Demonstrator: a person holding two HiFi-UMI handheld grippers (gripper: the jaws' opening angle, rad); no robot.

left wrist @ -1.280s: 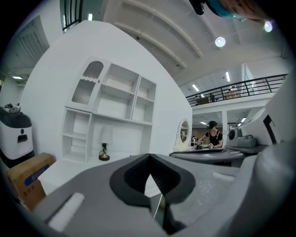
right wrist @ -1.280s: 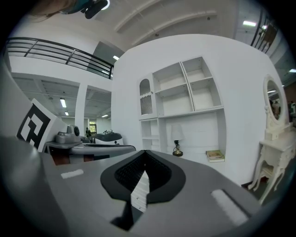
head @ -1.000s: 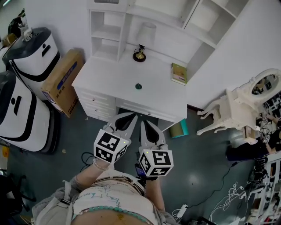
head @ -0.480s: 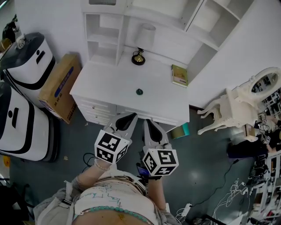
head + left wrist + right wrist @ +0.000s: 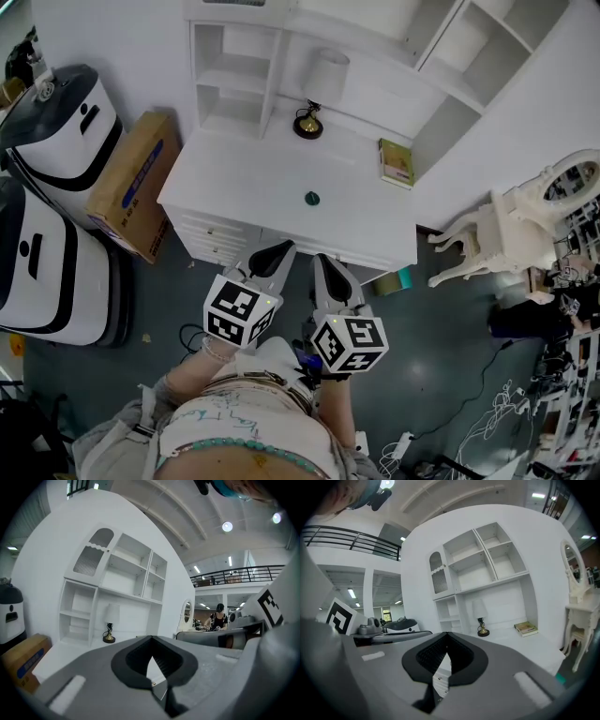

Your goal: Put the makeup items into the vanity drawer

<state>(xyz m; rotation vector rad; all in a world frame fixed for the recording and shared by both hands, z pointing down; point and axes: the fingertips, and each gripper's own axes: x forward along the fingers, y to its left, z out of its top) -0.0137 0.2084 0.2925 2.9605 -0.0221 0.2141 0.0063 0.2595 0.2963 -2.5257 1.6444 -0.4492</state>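
Facing teal item, left tongs, right tongs

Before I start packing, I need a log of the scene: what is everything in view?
vanity desk: one, white, centre.
shelf unit: one, white, behind the desk.
lamp: one, white and gold, desk back.
book: one, green, desk right side.
small round item: one, dark green, desk middle.
cardboard box: one, brown, left of desk.
machines: two, white and black, far left.
ornate mirror stand: one, white, far right.
left tool: one, grey, shut, empty, before desk.
right tool: one, grey, shut, empty, beside it.
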